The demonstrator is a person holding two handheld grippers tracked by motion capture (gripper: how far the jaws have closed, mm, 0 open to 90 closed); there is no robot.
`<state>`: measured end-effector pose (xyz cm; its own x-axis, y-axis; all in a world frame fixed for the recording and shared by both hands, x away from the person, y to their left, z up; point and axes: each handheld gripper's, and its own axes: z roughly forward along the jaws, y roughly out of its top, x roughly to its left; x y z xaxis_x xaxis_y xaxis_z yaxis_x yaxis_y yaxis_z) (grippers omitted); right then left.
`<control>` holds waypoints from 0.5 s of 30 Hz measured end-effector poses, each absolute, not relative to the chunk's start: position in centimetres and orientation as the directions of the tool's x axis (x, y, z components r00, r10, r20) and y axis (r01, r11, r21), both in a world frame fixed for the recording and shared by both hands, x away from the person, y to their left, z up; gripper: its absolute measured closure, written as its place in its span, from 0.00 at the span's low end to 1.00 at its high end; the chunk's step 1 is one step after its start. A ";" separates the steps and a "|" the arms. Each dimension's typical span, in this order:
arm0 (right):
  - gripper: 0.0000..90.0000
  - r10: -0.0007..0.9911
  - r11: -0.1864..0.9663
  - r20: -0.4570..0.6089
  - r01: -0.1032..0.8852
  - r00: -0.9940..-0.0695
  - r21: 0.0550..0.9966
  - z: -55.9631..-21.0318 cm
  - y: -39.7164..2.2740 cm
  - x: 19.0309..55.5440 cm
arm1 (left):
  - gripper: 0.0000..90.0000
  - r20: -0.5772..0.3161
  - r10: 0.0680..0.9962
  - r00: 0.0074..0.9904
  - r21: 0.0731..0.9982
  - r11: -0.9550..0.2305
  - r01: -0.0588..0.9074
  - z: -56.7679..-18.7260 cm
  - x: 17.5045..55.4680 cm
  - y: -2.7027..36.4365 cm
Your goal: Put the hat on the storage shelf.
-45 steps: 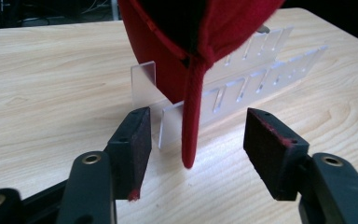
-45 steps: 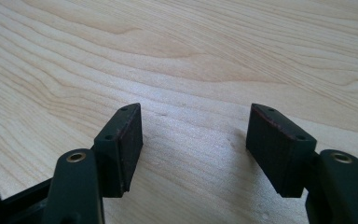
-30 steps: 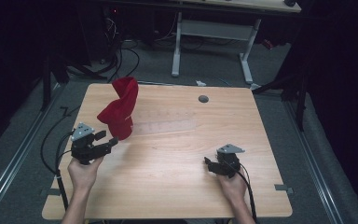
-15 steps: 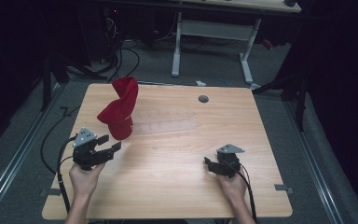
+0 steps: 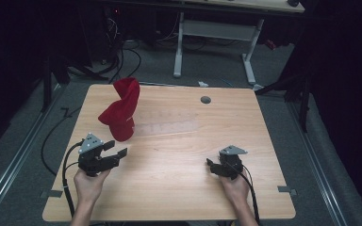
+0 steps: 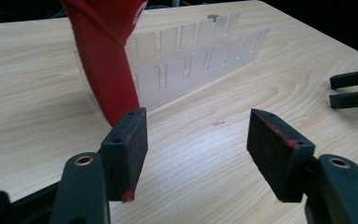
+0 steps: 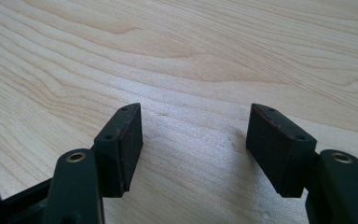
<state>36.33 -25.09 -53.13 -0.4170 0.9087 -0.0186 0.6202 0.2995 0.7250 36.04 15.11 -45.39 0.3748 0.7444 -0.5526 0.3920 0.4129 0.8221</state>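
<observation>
Two grippers rest low over a light wooden table [image 5: 179, 188], each held in one of the person's hands that come in from the near edge. The left gripper [image 5: 114, 149] sits toward the near left part of the table with its jaws spread wide and nothing between them; in the left gripper view [image 6: 193, 140] its black pads frame bare wood, and a fleck of red shows at the lower tip of the left pad. Just beyond those jaws stands a red cloth [image 5: 121, 114], draped upright over the left end of a clear plastic slotted rack [image 5: 167, 123], its lower hem hanging to the table surface. In the left gripper view the red cloth [image 6: 105, 60] rises close behind the left pad, apart from it, while the clear plastic slotted rack [image 6: 196, 58] runs away to the right in two rows of notched panels. The right gripper [image 5: 209, 165] lies near the near right part of the table, well apart from the cloth and rack, jaws likewise wide apart and empty over bare wood in the right gripper view [image 7: 193, 140]. A small round grommet [image 5: 205, 100] sits in the table near its far edge.
</observation>
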 end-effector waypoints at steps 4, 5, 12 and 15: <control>0.40 0.909 0.300 -0.019 0.620 -0.417 0.725 -53.1 -25.1 36.3 | 0.43 -0.552 0.742 0.380 0.822 0.407 0.398 -45.6 35.9 14.9; 0.40 0.908 0.300 -0.019 0.620 -0.418 0.725 -53.1 -25.1 36.3 | 0.43 -0.553 0.741 0.380 0.821 0.407 0.401 -45.7 35.8 14.8; 0.40 0.909 0.300 -0.019 0.620 -0.417 0.725 -53.1 -25.1 36.3 | 0.42 -0.541 0.745 0.390 0.827 0.386 0.409 -46.3 35.4 13.9; 0.40 0.909 0.300 -0.019 0.620 -0.417 0.725 -53.1 -25.1 36.3 | 0.42 -0.537 0.747 0.392 0.828 0.376 0.417 -46.5 35.3 13.5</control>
<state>36.33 -25.09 -53.13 -0.4173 0.9086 -0.0188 0.6201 0.2998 0.7250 35.29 13.54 -46.55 0.3921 0.7471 -0.5368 0.4167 0.3760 0.8276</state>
